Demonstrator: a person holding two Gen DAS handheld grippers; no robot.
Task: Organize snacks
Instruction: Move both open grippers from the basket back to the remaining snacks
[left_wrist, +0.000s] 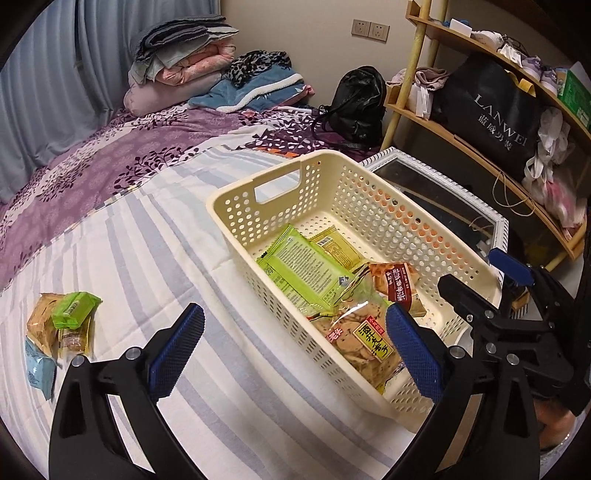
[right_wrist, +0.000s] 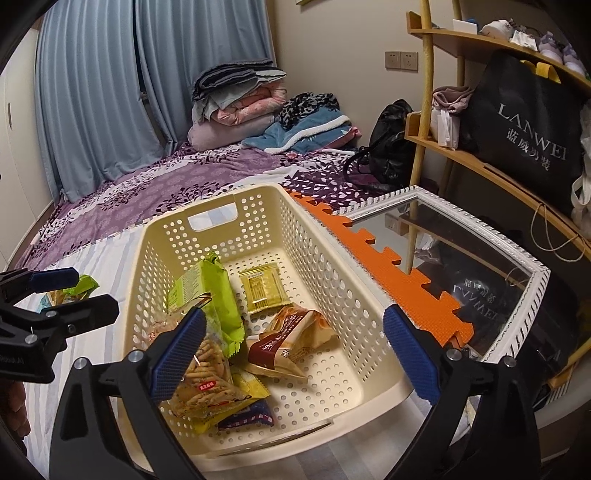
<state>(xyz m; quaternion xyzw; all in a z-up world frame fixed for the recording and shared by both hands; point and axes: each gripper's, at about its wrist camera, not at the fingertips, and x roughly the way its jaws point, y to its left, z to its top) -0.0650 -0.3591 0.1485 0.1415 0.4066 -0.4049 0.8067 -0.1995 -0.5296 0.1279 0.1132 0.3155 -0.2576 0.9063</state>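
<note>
Hovering over the cream basket (right_wrist: 332, 266), we are holding the left gripper (left_wrist: 295, 350) and right gripper (right_wrist: 291, 350) with jaws spread wide, gripping nothing. About six snack packets (right_wrist: 207, 295) are lying inside the basket; four loose packets (left_wrist: 61, 332) are waiting left of it, best pinched singly by their edges.

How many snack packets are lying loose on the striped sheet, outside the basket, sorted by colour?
green packet: 1
tan packet: 1
yellow packet: 1
light blue packet: 1
Total: 4, as far as the pile shows; they overlap, so another could be hidden underneath.
</note>
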